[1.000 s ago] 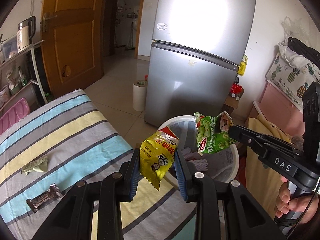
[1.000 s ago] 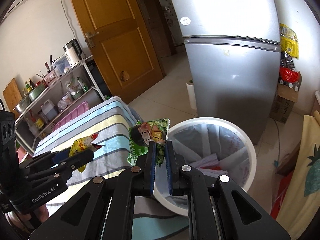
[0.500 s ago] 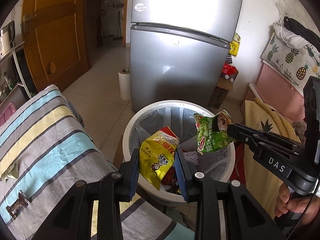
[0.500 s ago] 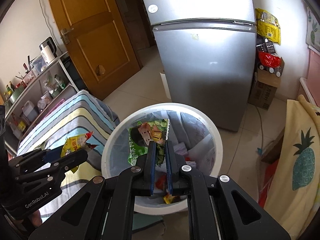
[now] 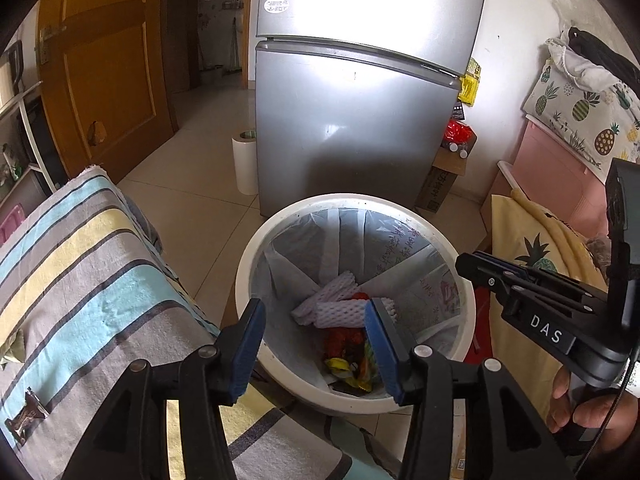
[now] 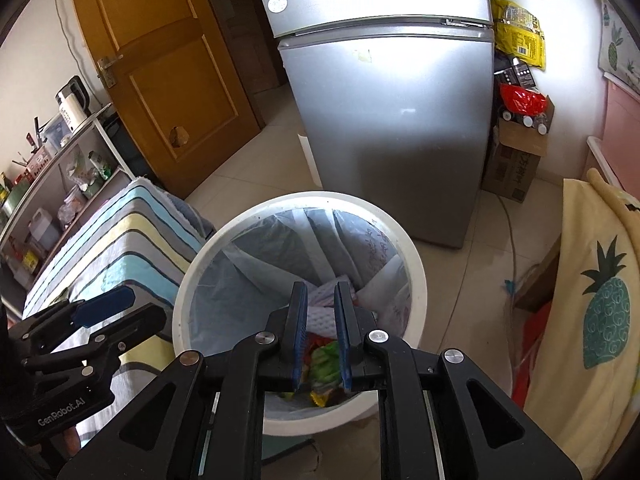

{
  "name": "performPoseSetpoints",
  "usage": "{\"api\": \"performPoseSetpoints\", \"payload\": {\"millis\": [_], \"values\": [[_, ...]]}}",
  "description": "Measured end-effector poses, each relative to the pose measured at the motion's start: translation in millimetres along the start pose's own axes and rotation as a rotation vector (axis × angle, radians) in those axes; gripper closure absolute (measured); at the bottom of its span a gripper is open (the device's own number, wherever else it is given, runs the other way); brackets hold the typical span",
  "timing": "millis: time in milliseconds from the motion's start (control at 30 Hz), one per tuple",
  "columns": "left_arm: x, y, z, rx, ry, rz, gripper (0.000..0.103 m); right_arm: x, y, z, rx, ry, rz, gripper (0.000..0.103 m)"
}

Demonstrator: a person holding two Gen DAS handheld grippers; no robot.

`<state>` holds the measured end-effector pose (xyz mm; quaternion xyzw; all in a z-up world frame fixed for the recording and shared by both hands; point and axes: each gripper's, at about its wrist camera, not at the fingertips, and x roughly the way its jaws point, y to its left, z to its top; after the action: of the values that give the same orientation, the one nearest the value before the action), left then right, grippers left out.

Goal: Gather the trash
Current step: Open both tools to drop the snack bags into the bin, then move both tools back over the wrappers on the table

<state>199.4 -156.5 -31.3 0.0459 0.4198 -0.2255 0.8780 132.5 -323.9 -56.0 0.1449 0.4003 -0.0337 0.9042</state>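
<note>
A white round trash bin [image 5: 256, 256] with a clear liner stands on the floor beside the striped bed; it also shows in the right wrist view [image 6: 416, 264]. Inside lie white foam nets [image 5: 340, 306], a yellow snack bag [image 5: 352, 370] and a green snack bag [image 6: 324, 360]. My left gripper [image 5: 314, 310] is open and empty, over the bin's near rim. My right gripper [image 6: 322, 292] is open a little and empty, above the bin. A brown candy wrapper [image 5: 26, 416] and a green wrapper [image 5: 10, 346] lie on the bed.
A silver fridge [image 5: 360, 100] stands behind the bin, with a paper roll [image 5: 246, 164] and a cardboard box [image 5: 444, 178] beside it. A pineapple blanket [image 6: 596, 300] hangs at right. A wooden door [image 6: 168, 64] and a shelf rack [image 6: 60, 168] are at left.
Both grippers opened over the bin. The yellow bag left the left gripper and the green bag left the right gripper; both now lie inside the bin.
</note>
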Motion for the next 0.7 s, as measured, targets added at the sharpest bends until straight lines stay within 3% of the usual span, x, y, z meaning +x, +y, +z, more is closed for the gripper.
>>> {"api": "performPoseSetpoints", "payload": {"millis": [67,200,700], "values": [[-4,2,0,-0.011,-0.008,-0.004,0.051,-3,2,0,-0.004,-0.005,0.006,0.088],[-15,5,0,-0.018,-0.029,-0.009,0.051,-9,6,0,-0.007,-0.019,0.012,0.078],[-61,34,-15,-0.064,-0.096,0.028,0.051,-33,41,-5,-0.039,-0.062,0.064,0.077]]}}
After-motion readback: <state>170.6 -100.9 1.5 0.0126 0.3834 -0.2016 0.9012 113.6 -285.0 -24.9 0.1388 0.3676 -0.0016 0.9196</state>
